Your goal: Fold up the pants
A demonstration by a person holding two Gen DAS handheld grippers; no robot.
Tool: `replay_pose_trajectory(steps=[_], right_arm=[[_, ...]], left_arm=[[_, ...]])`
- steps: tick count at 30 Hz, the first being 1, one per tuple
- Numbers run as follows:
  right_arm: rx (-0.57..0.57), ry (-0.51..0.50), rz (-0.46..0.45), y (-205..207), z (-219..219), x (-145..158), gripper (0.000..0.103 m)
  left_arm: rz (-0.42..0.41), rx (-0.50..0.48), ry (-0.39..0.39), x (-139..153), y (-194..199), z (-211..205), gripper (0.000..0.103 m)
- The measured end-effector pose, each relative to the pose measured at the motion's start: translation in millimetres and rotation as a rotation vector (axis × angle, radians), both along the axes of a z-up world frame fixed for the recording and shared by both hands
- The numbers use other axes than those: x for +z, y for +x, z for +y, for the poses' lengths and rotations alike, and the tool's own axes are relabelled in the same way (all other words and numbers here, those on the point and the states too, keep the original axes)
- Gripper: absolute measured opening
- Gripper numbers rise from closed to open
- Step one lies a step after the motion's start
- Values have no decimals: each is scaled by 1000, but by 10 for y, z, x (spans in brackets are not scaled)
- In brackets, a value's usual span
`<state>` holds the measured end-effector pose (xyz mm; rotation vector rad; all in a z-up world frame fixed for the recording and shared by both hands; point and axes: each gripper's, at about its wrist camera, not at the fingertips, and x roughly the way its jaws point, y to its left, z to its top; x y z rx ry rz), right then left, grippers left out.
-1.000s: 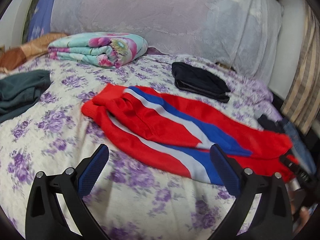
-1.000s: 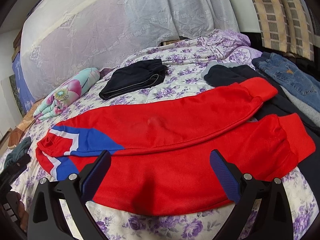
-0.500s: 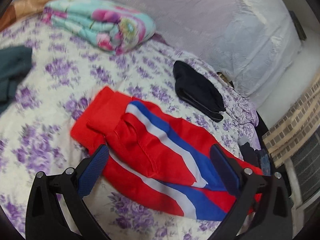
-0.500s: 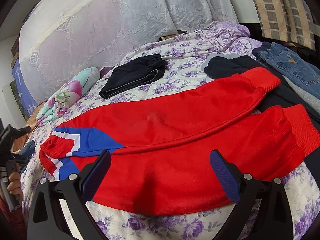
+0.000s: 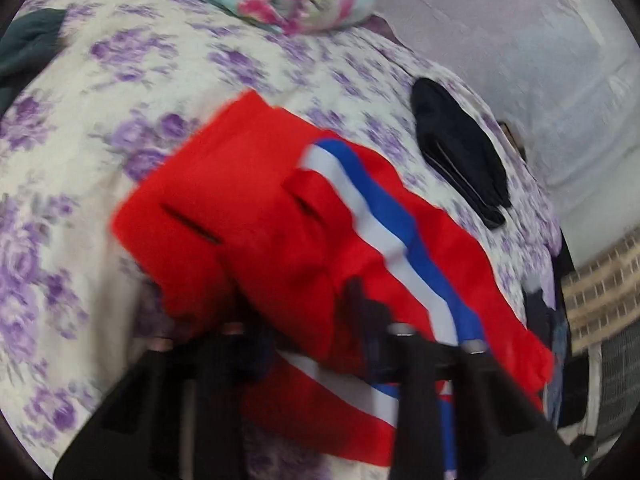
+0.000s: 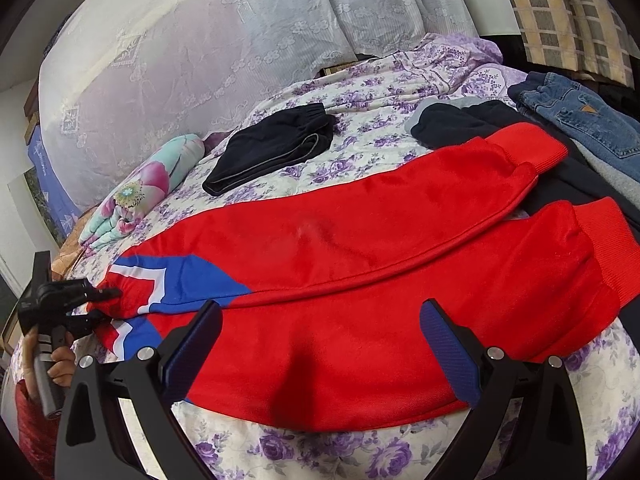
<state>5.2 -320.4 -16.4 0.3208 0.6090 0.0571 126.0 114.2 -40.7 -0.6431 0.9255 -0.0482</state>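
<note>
While the waistband is pinched: this is the moment to lift it cleanly.
Red pants (image 6: 360,280): spread lengthwise on the floral bedspread (image 6: 320,452), cuffs towards the jeans (image 6: 580,120).
Left gripper (image 5: 316,320): jaws have just been closing, now clamped on the waistband's red cloth.
Right gripper (image 6: 320,352): gaping, over the thigh, not gripping.
Advice: raise the waistband evenly, probably carrying it towards the cuffs; the right should pin the cloth.
</note>
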Motion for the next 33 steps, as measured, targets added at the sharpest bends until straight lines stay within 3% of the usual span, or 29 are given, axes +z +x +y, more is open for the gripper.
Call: replay_pose_trajectory(steps=[2,4,10,12,15,19,23,27,28,30,31,32,33], right_arm=[[1,4,-4,-9,-6,1,100],[1,12,-22,-36,-18,13,99],[1,156,-143,-250,-378,162,100],[18,182,-100,-195,-522,185,99],[24,297,-28,-76,-803,117,98],[-10,403,29,130,-1121,104,84],[-30,408,161,435,-1158,12,75],[-38,306,231,686,-1026,-111,71],[-36,294,233,734,-1019,-136,63],[-51,279,244,860,-1075,-173,38],[-52,299,252,909,-1127,-204,14],[-52,339,255,919,-1190,-234,3],[-42,407,241,909,-1257,-238,3]], left_arm=[[-18,11,-40,6,-20,67,8],[-66,17,-53,84,-60,87,7],[-245,-4,50,518,-99,-77,6],[-291,-17,70,585,-57,-128,6],[-312,-29,58,501,-14,-110,6],[-314,-43,74,439,1,-84,6],[-330,-54,97,479,-28,-115,6],[-323,-57,98,468,-15,-115,6],[-321,-57,93,463,-10,-113,6],[-318,-51,79,466,19,-75,6],[-319,-50,79,471,22,-75,6],[-324,-46,84,494,22,-70,6],[-334,-38,89,524,4,-63,6]])
